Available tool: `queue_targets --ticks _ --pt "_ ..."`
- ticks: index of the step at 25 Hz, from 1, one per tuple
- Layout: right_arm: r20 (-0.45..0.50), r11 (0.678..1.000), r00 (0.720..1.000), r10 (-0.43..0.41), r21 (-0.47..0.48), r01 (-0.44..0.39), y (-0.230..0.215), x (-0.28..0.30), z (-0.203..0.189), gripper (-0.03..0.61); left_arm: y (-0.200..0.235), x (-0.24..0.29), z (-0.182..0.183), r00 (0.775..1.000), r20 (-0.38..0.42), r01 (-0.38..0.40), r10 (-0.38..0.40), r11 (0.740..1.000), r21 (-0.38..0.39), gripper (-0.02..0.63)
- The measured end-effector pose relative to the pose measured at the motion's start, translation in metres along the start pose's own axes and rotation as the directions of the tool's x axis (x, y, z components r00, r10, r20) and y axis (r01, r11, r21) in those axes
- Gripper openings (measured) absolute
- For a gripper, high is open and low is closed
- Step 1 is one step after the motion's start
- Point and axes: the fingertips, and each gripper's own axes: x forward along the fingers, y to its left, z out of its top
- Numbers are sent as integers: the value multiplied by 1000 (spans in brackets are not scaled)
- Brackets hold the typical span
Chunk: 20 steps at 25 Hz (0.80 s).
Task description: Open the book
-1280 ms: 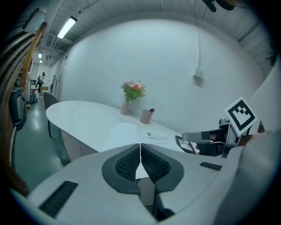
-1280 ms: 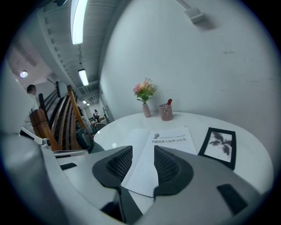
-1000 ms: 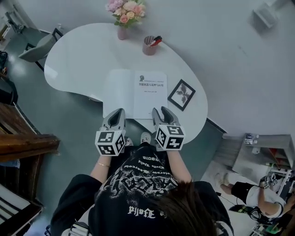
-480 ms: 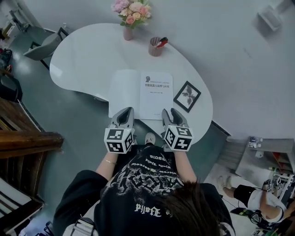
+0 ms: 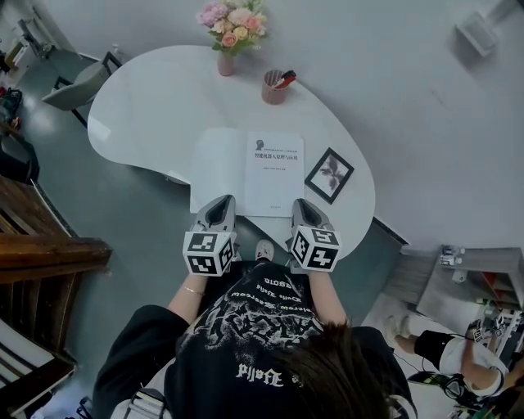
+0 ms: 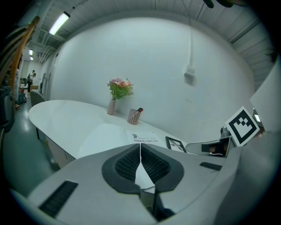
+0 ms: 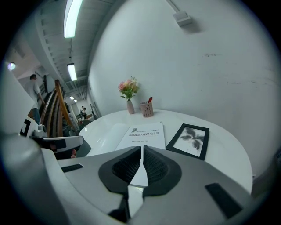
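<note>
The book [image 5: 247,172] lies open on the white table [image 5: 147,106], a blank page on the left and a printed title page on the right. Both grippers hover side by side at its near edge, apart from it. My left gripper [image 5: 221,202] is shut and empty by the left page's near corner. My right gripper [image 5: 304,206] is closing, its jaws almost together with nothing between them. In the left gripper view the book [image 6: 142,137] shows beyond the shut left gripper [image 6: 140,151]. The right gripper view has the book [image 7: 142,132] past the right gripper [image 7: 142,154].
A black picture frame [image 5: 329,174] lies just right of the book. A vase of flowers [image 5: 232,24] and a pen cup [image 5: 273,86] stand at the table's far side. A chair [image 5: 78,82] sits at the far left. The person's body is below the grippers.
The right gripper's jaws, spread wide before, have come nearly together. Both grippers stay at the book's near edge; the left one has not moved.
</note>
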Motion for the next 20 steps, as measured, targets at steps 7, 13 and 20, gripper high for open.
queue_targets --ticks 7,13,20 --pt "43 997 997 -66 -37 68 -17 -4 13 28 -5 6 2 1000 4 4 -4 1000 7 25" --pt "33 997 997 -66 -42 67 -21 0 12 28 -7 9 3 1000 7 5 -5 1000 20 25" --pt "29 996 998 -57 -70 59 -20 5 16 28 -3 12 0 1000 -14 -4 4 1000 -7 25"
